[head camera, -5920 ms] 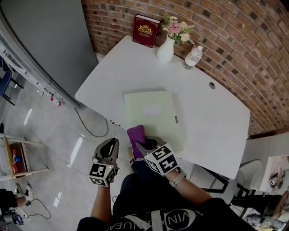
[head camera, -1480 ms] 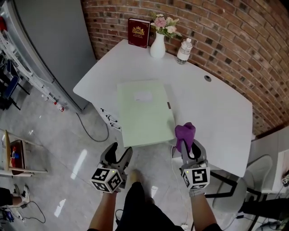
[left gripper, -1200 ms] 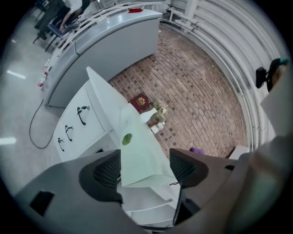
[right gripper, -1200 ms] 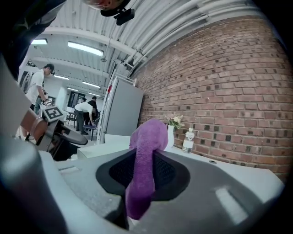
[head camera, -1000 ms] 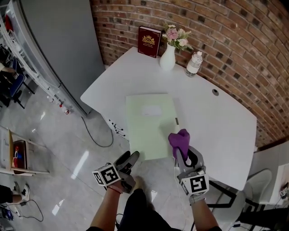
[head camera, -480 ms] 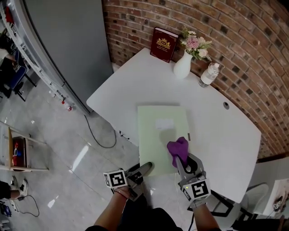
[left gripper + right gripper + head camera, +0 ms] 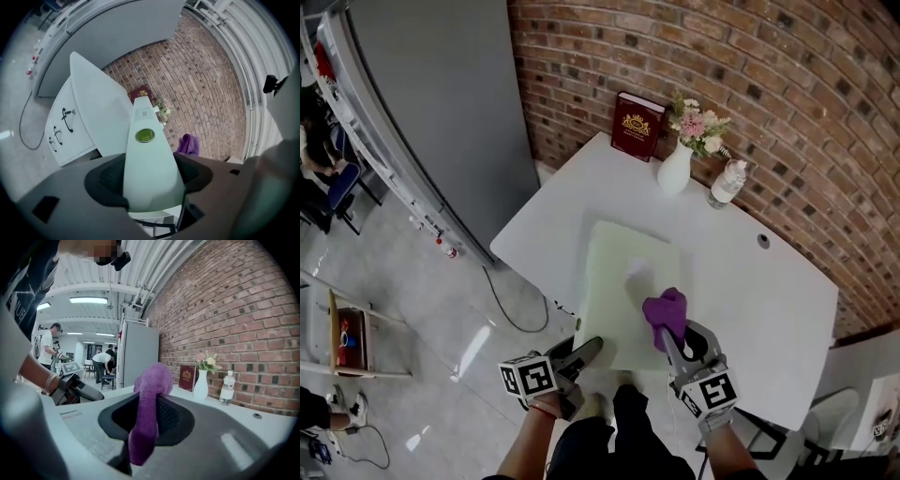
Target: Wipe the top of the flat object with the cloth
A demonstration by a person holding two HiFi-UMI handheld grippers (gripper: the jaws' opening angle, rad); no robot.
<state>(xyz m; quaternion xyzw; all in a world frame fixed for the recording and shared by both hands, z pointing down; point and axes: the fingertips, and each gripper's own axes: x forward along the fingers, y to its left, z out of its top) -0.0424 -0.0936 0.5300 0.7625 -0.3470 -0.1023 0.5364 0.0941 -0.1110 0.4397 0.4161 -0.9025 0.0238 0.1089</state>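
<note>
Head view: white tabletop point(image 7: 750, 281) against brick wall point(image 7: 825, 84); vase point(image 7: 675, 173) holding flowers point(image 7: 698, 122), bottle point(image 7: 727, 183) along its far edge. Folder point(image 7: 619, 300) at the near edge, cloth point(image 7: 666, 311) over it. Left gripper view: left gripper point(image 7: 152, 171) clamped on the folder. Right gripper view: right gripper point(image 7: 147, 416) pinching the cloth tight.

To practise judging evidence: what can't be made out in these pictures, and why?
Whether cloth touches folder: head view looks from above; in right gripper view the right gripper blocks what lies beneath.
Print on the folder's label: head view, washed out, too small.
Title on the book: head view, too small.
</note>
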